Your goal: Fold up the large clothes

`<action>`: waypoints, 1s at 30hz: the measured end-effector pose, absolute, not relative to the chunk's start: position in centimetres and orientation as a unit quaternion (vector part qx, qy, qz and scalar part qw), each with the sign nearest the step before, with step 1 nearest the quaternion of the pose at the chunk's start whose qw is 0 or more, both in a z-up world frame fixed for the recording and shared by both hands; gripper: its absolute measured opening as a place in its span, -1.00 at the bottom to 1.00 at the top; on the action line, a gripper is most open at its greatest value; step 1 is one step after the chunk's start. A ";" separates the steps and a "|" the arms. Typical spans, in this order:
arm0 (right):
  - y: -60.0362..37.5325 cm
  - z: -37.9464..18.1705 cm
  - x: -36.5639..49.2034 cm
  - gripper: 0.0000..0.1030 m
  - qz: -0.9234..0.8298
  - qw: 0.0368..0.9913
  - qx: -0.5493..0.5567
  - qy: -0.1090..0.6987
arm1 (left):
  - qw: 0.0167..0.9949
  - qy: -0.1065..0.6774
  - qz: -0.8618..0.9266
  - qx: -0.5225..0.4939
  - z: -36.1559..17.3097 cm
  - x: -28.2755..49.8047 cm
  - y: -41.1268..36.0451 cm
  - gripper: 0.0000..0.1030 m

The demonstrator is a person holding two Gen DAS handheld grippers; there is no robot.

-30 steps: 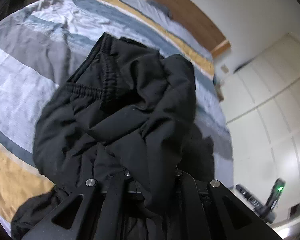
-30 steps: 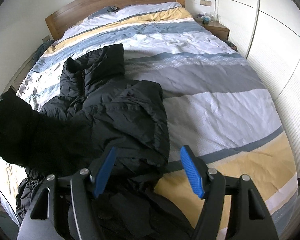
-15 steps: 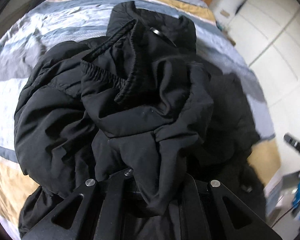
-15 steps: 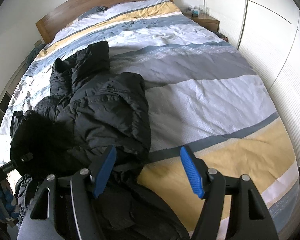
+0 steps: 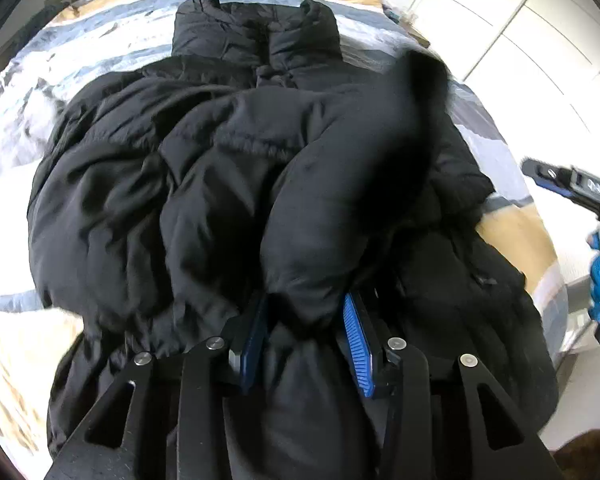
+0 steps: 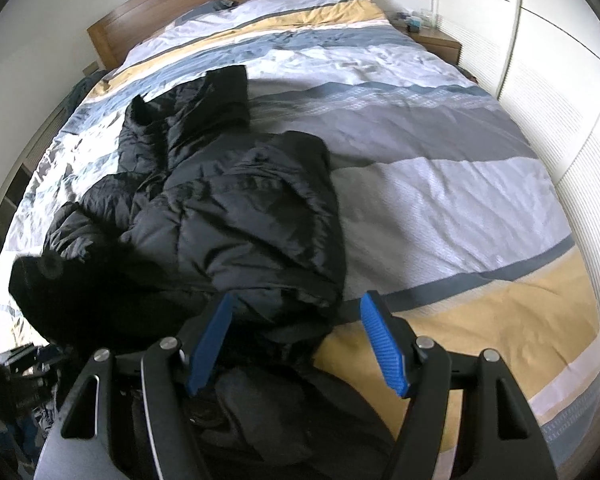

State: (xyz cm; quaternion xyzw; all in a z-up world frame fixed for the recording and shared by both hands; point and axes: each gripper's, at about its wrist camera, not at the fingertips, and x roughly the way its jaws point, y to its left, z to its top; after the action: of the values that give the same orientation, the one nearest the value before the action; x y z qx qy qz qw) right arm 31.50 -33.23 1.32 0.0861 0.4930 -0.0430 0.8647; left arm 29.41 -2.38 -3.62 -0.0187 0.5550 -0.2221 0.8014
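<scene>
Black jacket (image 5: pixel 180 200) sprawled front-up on the left half of the bed (image 6: pixel 440 180), collar (image 5: pixel 256 36) toward the headboard, hem hanging off the foot edge. Sleeve (image 5: pixel 340 200) draped across the chest and bunched between the pads of the left gripper (image 5: pixel 304 346), near the foot of the bed. Jaws part-way apart there, packed with padding (real pinch or mere contact: cannot tell). Right gripper (image 6: pixel 296 344) spread wide and empty, hovering over the hem at the foot edge.

Main risks, judged from here:
- Slippery, springy fill. Likely to pop out of a loose grip and flop off the chest toward the bed's left edge, undoing the fold.
- Weight over the foot edge. Could drag the whole jacket off the bed if pulled that way.
- Lumpy body under the sleeve. Apt to give a crooked, bulging fold unless smoothed first.
</scene>
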 end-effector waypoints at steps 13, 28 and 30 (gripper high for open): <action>-25.8 3.1 34.2 0.28 0.024 0.871 0.052 0.487 | 0.833 0.526 -0.161 -0.055 0.4 31.6 6.2 -0.23; -11.6 0.0 36.5 0.28 0.161 0.849 -0.029 0.503 | 0.839 0.532 -0.105 -0.050 -2.0 38.7 10.1 -0.11; -11.1 -0.9 36.4 0.28 0.162 0.844 -0.038 0.510 | 0.835 0.539 -0.104 -0.046 -3.2 38.8 9.8 -0.11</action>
State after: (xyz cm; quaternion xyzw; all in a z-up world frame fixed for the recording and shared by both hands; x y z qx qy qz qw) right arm 36.41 -11.13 -0.92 -0.0382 0.5095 0.1619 0.8442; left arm 38.84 9.82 -3.24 -0.0463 0.5391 -0.1037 0.8345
